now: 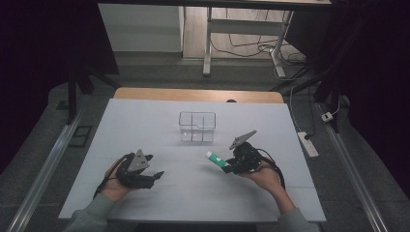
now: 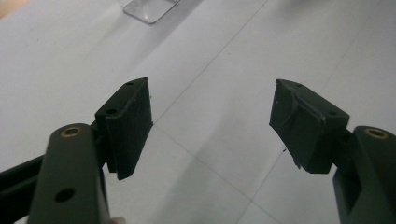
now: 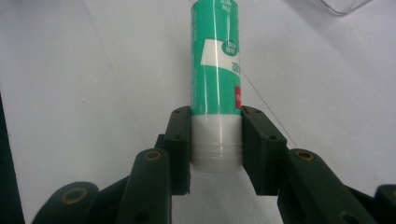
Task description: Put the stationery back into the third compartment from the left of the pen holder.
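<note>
A green and white glue stick (image 3: 215,60) points away from me, its white base clamped between the jaws of my right gripper (image 3: 215,147). In the high view the glue stick (image 1: 216,158) juts left from the right gripper (image 1: 231,166), just above the white table. My left gripper (image 2: 212,126) is open with bare table between its pads (image 2: 135,126); in the high view the left gripper (image 1: 151,168) rests low at the front left. A clear divided plastic box (image 1: 197,126) stands at mid-table, beyond both grippers.
The white table sheet (image 1: 145,125) lies over a wooden top. A corner of the clear box (image 2: 149,9) shows at the top of the left gripper view, and another box corner (image 3: 343,5) at the top right of the right gripper view. A power strip (image 1: 308,143) lies on the floor to the right.
</note>
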Demonstrator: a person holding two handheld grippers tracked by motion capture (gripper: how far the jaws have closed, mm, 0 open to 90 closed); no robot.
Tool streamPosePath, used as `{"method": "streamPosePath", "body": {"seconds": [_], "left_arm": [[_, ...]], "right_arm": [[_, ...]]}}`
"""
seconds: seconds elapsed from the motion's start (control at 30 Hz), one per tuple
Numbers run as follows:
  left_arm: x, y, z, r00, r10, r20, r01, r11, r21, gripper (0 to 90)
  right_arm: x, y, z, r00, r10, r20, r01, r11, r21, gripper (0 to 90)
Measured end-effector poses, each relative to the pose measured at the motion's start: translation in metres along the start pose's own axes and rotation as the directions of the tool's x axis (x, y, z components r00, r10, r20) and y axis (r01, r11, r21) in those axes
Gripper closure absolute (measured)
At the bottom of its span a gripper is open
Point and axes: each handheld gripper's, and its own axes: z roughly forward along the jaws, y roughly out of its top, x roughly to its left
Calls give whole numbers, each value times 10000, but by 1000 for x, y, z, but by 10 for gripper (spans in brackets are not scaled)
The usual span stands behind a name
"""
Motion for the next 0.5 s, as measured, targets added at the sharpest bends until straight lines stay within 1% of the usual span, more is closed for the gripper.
{"method": "streamPosePath", "body": {"seconds": [0.17, 0.37, 0.5], "left_arm": [[-5, 7, 4, 9995, 298, 49, -298, 9996, 22, 288], [-10, 16, 9, 9986, 509, 168, -509, 9987, -19, 286], [-13, 19, 12, 9979, 603, 237, -604, 9982, 37, 284]], "right_arm": [[2, 4, 5, 9999, 0, -102, 0, 10000, 35, 652], [6, 9, 9, 9997, -105, -209, 107, 9999, 56, 652], [7, 11, 11, 9995, -122, -292, 123, 9999, 56, 652]]}}
